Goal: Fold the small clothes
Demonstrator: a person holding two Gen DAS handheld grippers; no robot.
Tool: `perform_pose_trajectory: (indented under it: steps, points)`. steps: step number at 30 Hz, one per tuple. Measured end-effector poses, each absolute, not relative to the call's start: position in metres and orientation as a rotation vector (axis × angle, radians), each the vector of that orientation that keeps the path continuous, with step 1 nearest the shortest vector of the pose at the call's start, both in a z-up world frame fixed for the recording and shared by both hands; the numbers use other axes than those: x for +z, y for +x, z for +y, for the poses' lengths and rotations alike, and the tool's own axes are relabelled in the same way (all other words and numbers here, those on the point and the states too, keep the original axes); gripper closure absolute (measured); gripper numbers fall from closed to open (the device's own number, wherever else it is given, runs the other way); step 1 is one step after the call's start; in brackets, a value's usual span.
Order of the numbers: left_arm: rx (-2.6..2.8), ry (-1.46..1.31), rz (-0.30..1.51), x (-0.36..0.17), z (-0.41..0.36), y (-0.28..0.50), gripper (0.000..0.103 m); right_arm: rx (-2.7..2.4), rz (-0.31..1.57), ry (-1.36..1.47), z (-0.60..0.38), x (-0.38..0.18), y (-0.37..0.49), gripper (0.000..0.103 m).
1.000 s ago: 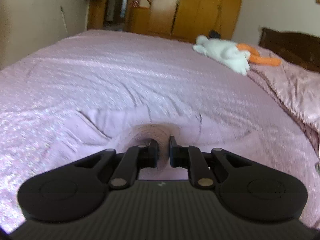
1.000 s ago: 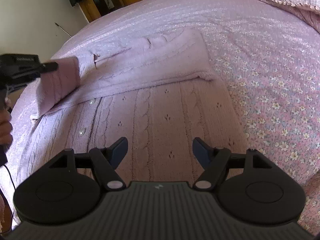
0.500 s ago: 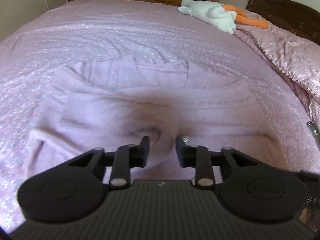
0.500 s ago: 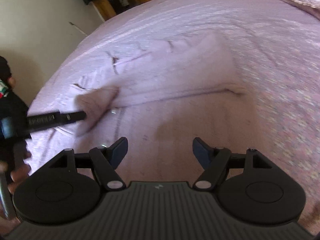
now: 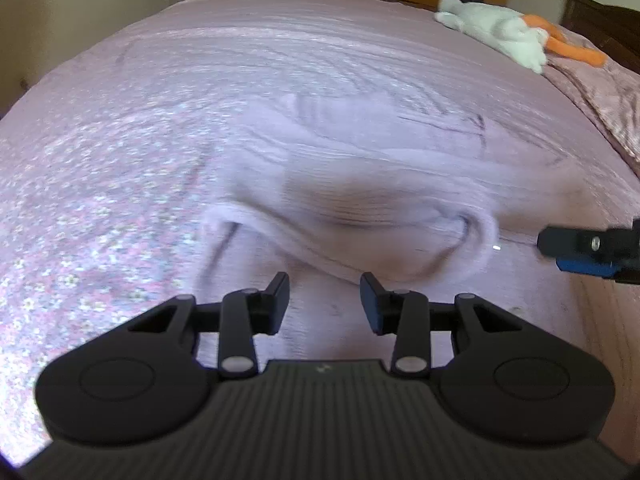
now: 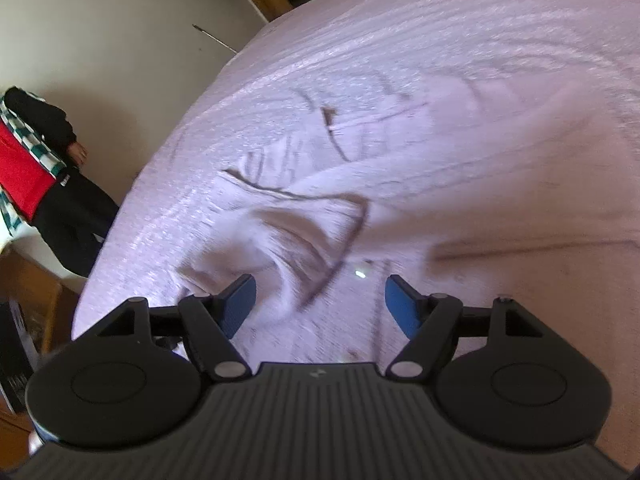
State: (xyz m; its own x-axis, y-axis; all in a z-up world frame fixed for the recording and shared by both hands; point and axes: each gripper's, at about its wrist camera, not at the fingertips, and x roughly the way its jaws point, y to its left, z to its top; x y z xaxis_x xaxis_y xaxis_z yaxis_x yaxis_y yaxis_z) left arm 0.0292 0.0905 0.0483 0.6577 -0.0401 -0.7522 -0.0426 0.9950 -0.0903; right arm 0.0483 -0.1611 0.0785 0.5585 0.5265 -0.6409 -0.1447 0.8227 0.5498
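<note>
Knitted pink cardigan [image 5: 360, 184] looks soft, light and floppy, best pinched at a folded sleeve edge; left gripper [image 5: 325, 300] has just been opening, nothing between its jaws, right gripper [image 6: 320, 300] wide and empty

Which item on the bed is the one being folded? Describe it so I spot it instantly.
Start at the pink bedspread. Ahead of the left gripper lies the lilac knitted cardigan. Unlike the white soft toy far off, it lies flat, with a sleeve folded across it.

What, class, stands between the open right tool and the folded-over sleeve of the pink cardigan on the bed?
Nothing visible does. The right tool is open and empty just above the pink cardigan, with the folded-over sleeve lying directly ahead of its fingers. The left tool, open too, is clear of it.
</note>
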Motion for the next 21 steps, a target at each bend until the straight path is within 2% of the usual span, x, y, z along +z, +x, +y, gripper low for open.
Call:
perform_pose_trajectory:
  steps: [11, 17, 19, 21]
  points:
    - [0.047, -0.126, 0.849, 0.042, 0.116, 0.034, 0.062, 0.375, 0.981, 0.44, -0.12, 0.064, 0.1, 0.027]
    - [0.04, -0.143, 0.857, 0.038, 0.123, 0.039, 0.062, 0.377, 0.984, 0.407, -0.107, 0.063, 0.106, 0.05]
    - [0.041, -0.147, 0.855, 0.037, 0.126, 0.04, 0.062, 0.376, 0.988, 0.381, -0.104, 0.062, 0.108, 0.071]
    - [0.045, -0.157, 0.853, 0.037, 0.129, 0.041, 0.062, 0.375, 0.984, 0.352, -0.101, 0.066, 0.108, 0.077]
